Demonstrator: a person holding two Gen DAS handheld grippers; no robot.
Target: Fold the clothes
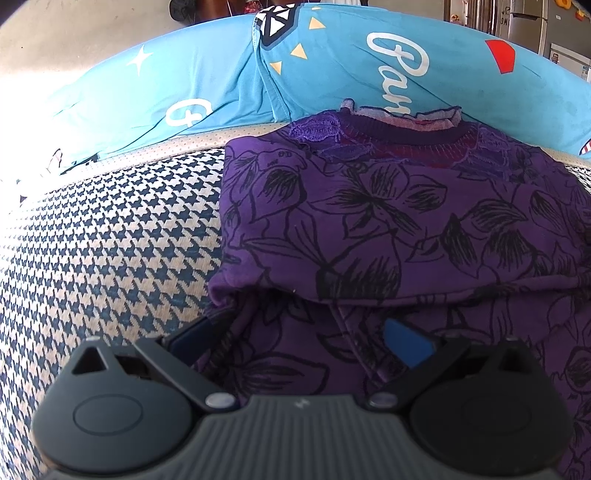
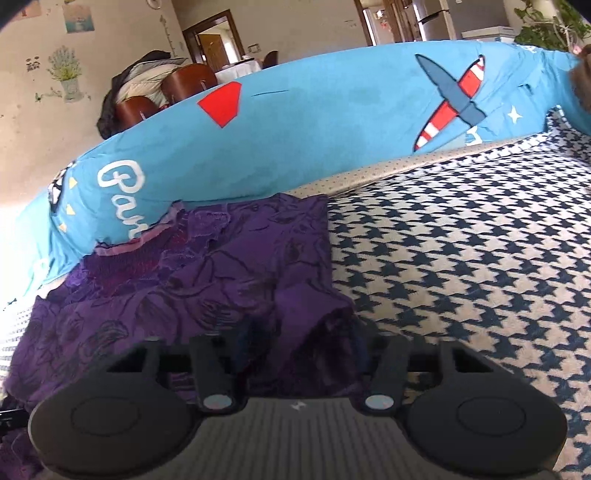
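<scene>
Purple floral garment [image 1: 388, 221] lies folded on the houndstooth bed cover [image 1: 110, 251], against the blue pillow [image 2: 314, 129]. Left gripper [image 1: 299, 336] spread over cloth; right gripper [image 2: 301, 354] pinches a fold.

Both wrist cams close, angled down, sharing purple top [image 1: 388, 221].

Houndstooth cushion [image 2: 480, 258], blue printed bolster [image 2: 314, 129] behind, beige wall w/ flower stickers [image 2: 66, 70], open doorway [image 2: 214, 40], fridge [image 2: 439, 18]
</scene>
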